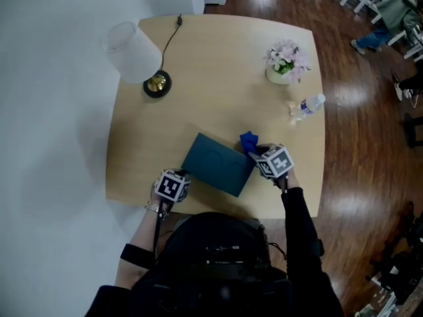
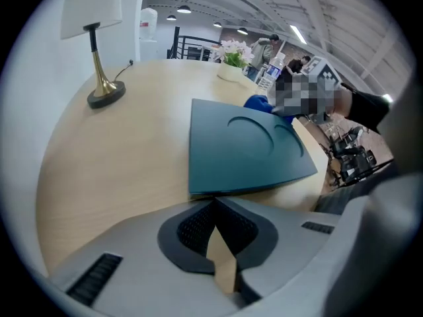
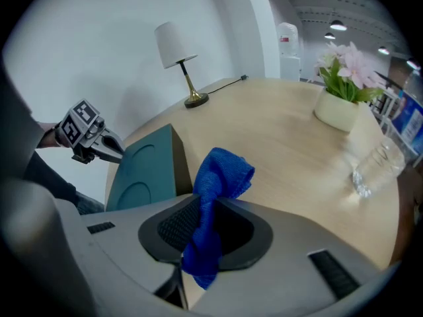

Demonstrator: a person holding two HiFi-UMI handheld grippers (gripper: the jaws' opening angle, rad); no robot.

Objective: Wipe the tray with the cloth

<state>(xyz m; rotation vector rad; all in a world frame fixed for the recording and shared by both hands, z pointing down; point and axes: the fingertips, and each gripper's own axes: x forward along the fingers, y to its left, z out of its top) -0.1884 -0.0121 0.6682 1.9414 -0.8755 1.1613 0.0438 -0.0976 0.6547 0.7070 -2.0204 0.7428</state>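
Landmark: the tray (image 1: 215, 165), a dark teal rectangle lying flat on the table (image 1: 218, 58) near its front edge. Far beyond the tray's left corner stands the lamp (image 1: 137, 53), clear of the work. My left gripper (image 2: 213, 203) sits at the tray's left near corner; its jaws are together with nothing between them, the tips just beside the tray's edge, and I cannot tell whether they touch it. The tray surface is bare; no cloth lies on it yet. At the tray's right far corner hangs the cloth (image 3: 221, 174), a blue bunch clamped between the pads of my right gripper (image 3: 201, 211), with a tuft standing out past the tips and a tail hanging behind them. Beyond the tray to the right stand the flowers (image 1: 285, 61) and a bottle (image 1: 308, 105), both well apart from it. Step in hand, as I judge it: the approach, wiping not yet begun. The next move calls for lowering the tuft onto the tray and stroking across it, while the left gripper braces the corner so the tray does not slide.
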